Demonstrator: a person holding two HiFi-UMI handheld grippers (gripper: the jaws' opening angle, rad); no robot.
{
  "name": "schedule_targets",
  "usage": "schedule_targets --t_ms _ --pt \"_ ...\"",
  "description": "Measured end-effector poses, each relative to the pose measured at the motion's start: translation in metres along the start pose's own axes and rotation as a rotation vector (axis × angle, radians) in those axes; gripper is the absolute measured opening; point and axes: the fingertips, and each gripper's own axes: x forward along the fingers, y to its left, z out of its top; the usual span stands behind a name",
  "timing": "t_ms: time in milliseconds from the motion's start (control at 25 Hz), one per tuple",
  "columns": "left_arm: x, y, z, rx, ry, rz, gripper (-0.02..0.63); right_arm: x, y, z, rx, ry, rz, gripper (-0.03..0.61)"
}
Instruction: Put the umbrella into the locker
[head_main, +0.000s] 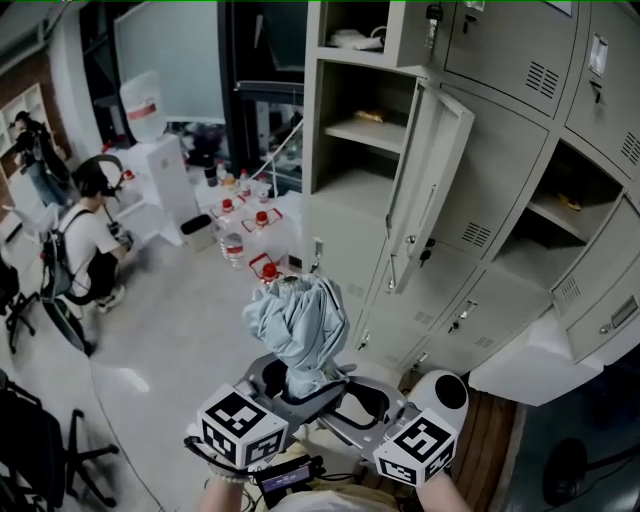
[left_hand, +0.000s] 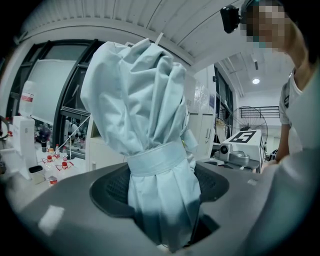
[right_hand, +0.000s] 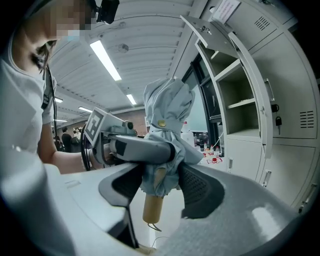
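Folded umbrella (head_main: 298, 325), upright, short of the open locker's (head_main: 312, 150) front edge, clamped by left gripper (left_hand: 160, 190) below strap (left_hand: 157, 160) and right gripper (right_hand: 160, 185) above handle (right_hand: 152, 210): best tilted level, entered clear of door (head_main: 432, 180).

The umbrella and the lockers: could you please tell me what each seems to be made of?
The umbrella canopy looks like thin, matte woven fabric, pale blue-grey: it creases and bunches softly. Its handle is smooth and tan, perhaps wood or plastic. The lockers look like pale painted sheet metal: thin doors with pressed vent slots.
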Motion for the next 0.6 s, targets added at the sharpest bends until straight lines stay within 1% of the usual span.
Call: schedule_targets --t_ms 320,600 --pt "0.024 0.049 0.019 -0.006 0.016 -0.041 0.347 0.036 -0.041 0.020 0.025 0.000 -0.045 0.227" --pt "0.047 0.088 0.032 -0.008 0.028 -0.093 0.347 0.064 -0.076 0.035 0.046 0.006 -0.098 0.225"
